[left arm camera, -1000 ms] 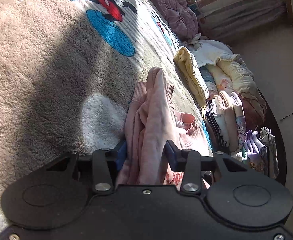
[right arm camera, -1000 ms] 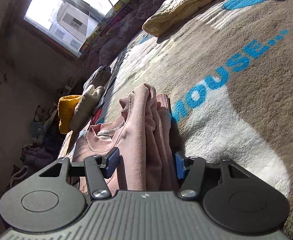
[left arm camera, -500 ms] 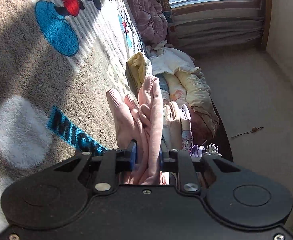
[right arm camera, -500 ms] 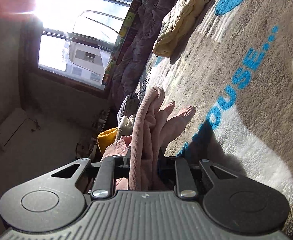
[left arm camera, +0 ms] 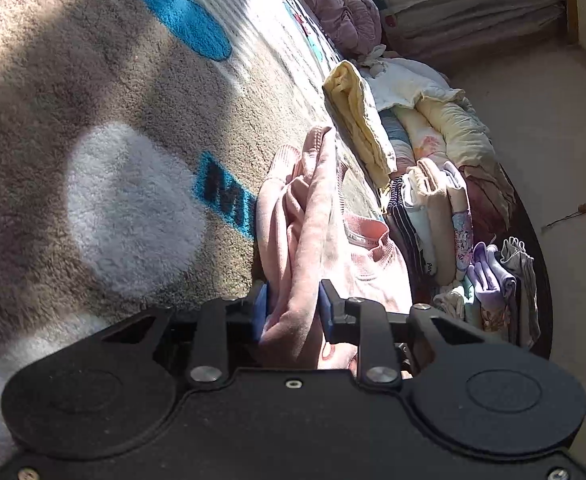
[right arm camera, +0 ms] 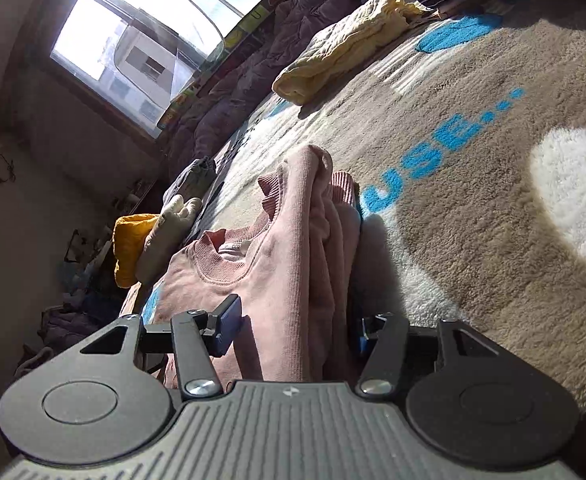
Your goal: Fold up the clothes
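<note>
Left wrist view first: your left tongs [left arm camera: 293, 312] are clamped on a bunched fold of the pink sweatshirt [left arm camera: 313, 216], both blue pads pressing into the cloth. A second ago these tongs stood wider around the same bunch; they have closed in and now hold steady. In the right wrist view your right tongs [right arm camera: 295, 326] stand apart around the other gathered edge of the sweatshirt [right arm camera: 289, 256]. The left pad sits clear of the fabric, while the right pad is mostly hidden behind the folds. Those tongs pinched in tight half a second ago and have just been opening again, with the cloth between them but no longer squeezed.

The sweatshirt lies on the fleece blanket [left arm camera: 93, 80] covering the bed, collar up, its side gathered into an upright ridge. Half a second ago the bunch looked lifted; now it rests lower on the blanket. Beyond it lie a yellow folded cloth [left arm camera: 357, 112] and, near the bed's edge, a row of folded clothes [left arm camera: 445, 208].

My reading: you have laid one fold down and the right side is letting go, so the left should release next before you smooth and take the following fold.
</note>
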Action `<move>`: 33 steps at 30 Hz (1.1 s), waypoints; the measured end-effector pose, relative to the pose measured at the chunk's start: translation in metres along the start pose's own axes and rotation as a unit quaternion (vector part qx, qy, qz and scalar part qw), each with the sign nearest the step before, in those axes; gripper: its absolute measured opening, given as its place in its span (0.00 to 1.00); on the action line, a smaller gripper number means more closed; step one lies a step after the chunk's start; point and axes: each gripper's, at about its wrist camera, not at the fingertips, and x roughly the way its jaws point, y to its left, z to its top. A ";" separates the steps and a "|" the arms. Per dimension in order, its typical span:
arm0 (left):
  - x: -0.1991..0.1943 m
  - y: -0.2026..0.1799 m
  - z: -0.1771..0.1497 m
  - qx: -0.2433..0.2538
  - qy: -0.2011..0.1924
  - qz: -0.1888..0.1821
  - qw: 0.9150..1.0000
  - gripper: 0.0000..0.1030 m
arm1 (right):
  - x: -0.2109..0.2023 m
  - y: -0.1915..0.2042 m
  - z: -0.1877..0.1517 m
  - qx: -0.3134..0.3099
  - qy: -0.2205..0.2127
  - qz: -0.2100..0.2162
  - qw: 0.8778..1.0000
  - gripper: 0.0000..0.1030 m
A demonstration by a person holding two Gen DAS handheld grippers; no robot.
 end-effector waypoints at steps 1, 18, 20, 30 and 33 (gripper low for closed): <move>0.000 0.002 0.001 -0.013 0.000 -0.011 1.000 0.19 | 0.002 -0.002 0.000 0.011 0.003 0.009 1.000 0.25; 0.077 -0.054 0.111 -0.025 -0.003 -0.158 0.987 0.18 | 0.022 -0.019 0.098 0.120 -0.112 0.128 0.978 0.22; 0.095 -0.061 0.128 -0.014 -0.001 -0.165 0.986 0.18 | 0.032 -0.024 0.115 0.117 -0.123 0.129 0.977 0.22; 0.203 -0.130 0.242 0.075 -0.006 -0.258 0.963 0.18 | 0.088 -0.022 0.228 0.064 -0.231 0.155 0.959 0.22; 0.239 -0.148 0.277 0.095 -0.016 -0.297 0.950 0.18 | 0.107 -0.019 0.269 0.072 -0.289 0.183 0.937 0.22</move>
